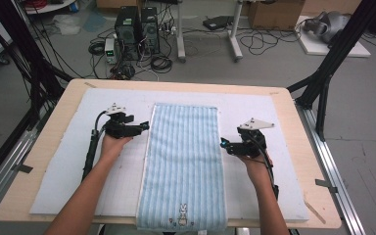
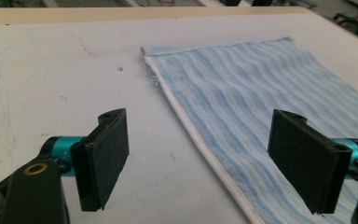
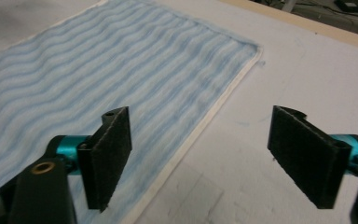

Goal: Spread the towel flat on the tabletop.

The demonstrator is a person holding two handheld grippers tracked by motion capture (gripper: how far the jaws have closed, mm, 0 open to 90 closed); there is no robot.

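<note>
In the high view a blue striped towel (image 1: 182,164) lies flat and lengthwise down the middle of a pale padded mat (image 1: 58,176), its near end with a small rabbit print hanging just over the table's (image 1: 49,122) front edge. The left gripper (image 1: 144,127) sits at the towel's left hem, the right gripper (image 1: 223,143) at its right hem, both empty.

In the left gripper view the jaws stand wide, straddling the white-bound hem of the towel (image 2: 261,102), whose soft pile is ribbed in wavy bands. A shallow pinch would likely catch only the hem's edge, letting the limp cloth slip free.

In the right gripper view the jaws gape equally wide over the opposite hem of the towel (image 3: 98,70). Uneven grips could skew any fold.
</note>
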